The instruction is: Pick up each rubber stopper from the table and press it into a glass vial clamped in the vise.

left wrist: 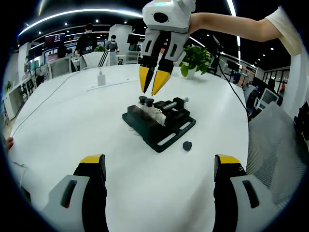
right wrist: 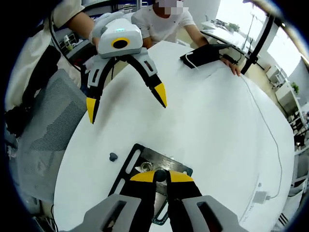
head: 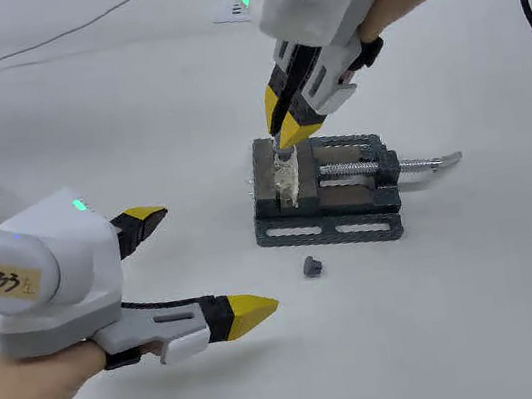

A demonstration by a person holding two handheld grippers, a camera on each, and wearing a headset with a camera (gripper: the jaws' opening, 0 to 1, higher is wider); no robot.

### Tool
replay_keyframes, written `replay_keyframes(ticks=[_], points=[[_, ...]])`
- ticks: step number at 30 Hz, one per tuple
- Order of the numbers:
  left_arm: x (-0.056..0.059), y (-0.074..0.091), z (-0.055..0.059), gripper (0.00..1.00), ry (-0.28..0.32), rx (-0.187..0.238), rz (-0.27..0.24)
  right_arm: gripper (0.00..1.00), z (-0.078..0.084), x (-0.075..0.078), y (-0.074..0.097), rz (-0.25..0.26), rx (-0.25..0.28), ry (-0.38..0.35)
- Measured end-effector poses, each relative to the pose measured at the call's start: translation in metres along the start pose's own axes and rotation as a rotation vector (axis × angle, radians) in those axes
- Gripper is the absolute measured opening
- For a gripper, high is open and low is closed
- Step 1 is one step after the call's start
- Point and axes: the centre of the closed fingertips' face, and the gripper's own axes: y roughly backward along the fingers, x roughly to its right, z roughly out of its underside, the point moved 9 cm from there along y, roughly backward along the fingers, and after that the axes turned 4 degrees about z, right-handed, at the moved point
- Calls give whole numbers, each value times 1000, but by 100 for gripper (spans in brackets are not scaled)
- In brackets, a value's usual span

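Nearest the person, the left gripper (head: 200, 263) hangs over the table (head: 489, 326), jaws spread wide and empty. A bit past it the loose stopper (head: 312, 266) sits near the front of the vise (head: 351, 221), so a careless sweep could knock it rolling. Further on, the right gripper (head: 288, 130) is pinched narrow on what looks like the held stopper (right wrist: 161, 176), right above a glass vial (head: 286, 178) clamped in the vise. Pushing down off-centre or tilted could cock that plug in the mouth, pop it out of the tips, or even crack the glass.
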Motion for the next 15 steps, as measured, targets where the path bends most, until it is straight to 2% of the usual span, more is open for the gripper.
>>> replay_keyframes(ticks=[3,8,15], points=[[-1,0,0,92,3,3,-2,0,3,-1,-1,-10,-15,-12],[-2,1,2,92,10,4,-2,0,9,-1,-7,-23,-25,-37],[-1,3,5,92,17,2,-7,0,4,-5,-8,-31,-23,-57]])
